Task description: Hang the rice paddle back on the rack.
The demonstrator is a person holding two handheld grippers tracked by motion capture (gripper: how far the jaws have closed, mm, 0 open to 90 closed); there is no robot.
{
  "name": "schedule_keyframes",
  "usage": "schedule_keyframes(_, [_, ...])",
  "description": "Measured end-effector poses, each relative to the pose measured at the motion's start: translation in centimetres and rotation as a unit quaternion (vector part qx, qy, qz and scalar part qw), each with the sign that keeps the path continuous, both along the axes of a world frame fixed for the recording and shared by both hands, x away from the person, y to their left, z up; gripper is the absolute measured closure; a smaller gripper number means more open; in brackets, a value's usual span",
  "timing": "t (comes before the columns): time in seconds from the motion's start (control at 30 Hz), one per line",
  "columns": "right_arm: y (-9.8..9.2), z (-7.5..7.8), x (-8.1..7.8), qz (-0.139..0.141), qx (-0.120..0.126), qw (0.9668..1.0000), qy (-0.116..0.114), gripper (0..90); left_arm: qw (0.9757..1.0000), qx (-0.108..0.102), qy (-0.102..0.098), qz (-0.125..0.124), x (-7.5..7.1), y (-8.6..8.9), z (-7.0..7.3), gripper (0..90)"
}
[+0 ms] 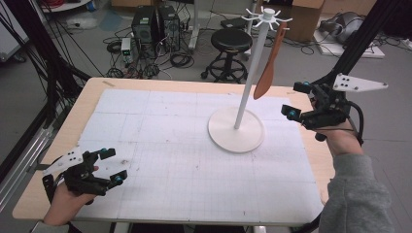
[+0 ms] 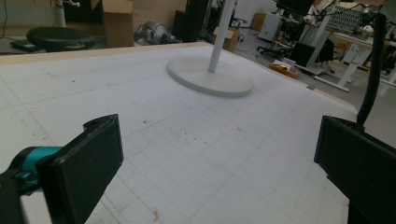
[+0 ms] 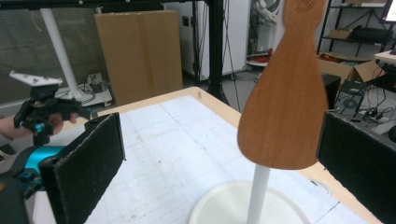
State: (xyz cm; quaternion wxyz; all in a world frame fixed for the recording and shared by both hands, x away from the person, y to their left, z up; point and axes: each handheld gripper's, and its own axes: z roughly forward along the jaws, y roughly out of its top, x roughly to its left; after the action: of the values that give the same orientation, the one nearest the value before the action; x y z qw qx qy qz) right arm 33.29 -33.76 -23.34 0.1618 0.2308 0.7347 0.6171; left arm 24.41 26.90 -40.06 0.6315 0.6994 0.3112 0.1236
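A white stand (image 1: 250,73) with a ring of hooks at its top rises from a round white base (image 1: 236,130) on the back right of the white mat. From one hook a wooden spatula (image 1: 269,68) hangs blade down. My right gripper (image 1: 296,99) is held just right of the blade, open and apart from it. In the right gripper view the spatula (image 3: 287,107) hangs ahead of the wide black jaws of the right gripper (image 3: 224,158), untouched. Near the front left corner my left gripper (image 1: 114,166) rests open with nothing in it. The left gripper view looks toward the base (image 2: 210,77).
The gridded white mat (image 1: 170,145) covers most of the wooden table (image 1: 87,102). Behind the table stand a black stool (image 1: 231,41), computer towers (image 1: 155,24) with cables, and cardboard boxes. Black frame posts rise at both sides.
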Motion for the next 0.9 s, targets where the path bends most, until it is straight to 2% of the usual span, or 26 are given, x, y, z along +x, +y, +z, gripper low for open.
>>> schedule_keyframes(0.13, [0.2,-0.6,-0.7,0.004,-0.011,0.9999,0.001,0.0,1.0000,-0.006,0.001,0.002,0.4,-0.3,0.1,1.8])
schedule_keyframes(0.37, [1.2,-1.7,-2.0,0.007,-0.034,0.9993,-0.011,0.0,0.9999,-0.012,-0.008,-0.001,0.9,-0.5,0.4,1.8])
schedule_keyframes(0.53, [1.7,-2.6,-2.6,0.007,-0.029,0.9995,-0.014,0.0,0.9997,-0.020,-0.015,0.001,0.8,-0.2,0.8,1.8])
schedule_keyframes(0.6, [1.9,-3.9,-3.1,-0.002,-0.037,0.9993,-0.009,0.0,0.9995,-0.020,-0.025,0.000,0.5,0.1,1.4,1.8])
schedule_keyframes(0.63, [1.9,-3.9,-3.1,-0.002,-0.037,0.9993,-0.009,0.0,0.9995,-0.020,-0.025,0.000,0.5,0.1,1.4,1.8])
schedule_keyframes(0.73, [1.8,-5.2,-3.6,-0.005,-0.034,0.9994,-0.001,0.0,0.9992,-0.020,-0.035,-0.001,0.3,0.4,1.9,1.8])
schedule_keyframes(0.77, [1.6,-6.0,-4.0,-0.010,-0.030,0.9995,-0.001,0.0,0.9991,-0.021,-0.037,0.000,0.3,0.5,2.0,1.8])
schedule_keyframes(0.87, [1.4,-6.9,-4.5,-0.016,-0.022,0.9996,-0.003,0.0,0.9988,-0.025,-0.042,0.001,0.1,0.8,2.3,1.8])
schedule_keyframes(0.9, [1.1,-7.9,-5.0,-0.023,-0.018,0.9996,-0.002,0.0,0.9987,-0.026,-0.043,0.002,0.1,0.9,2.4,1.8])
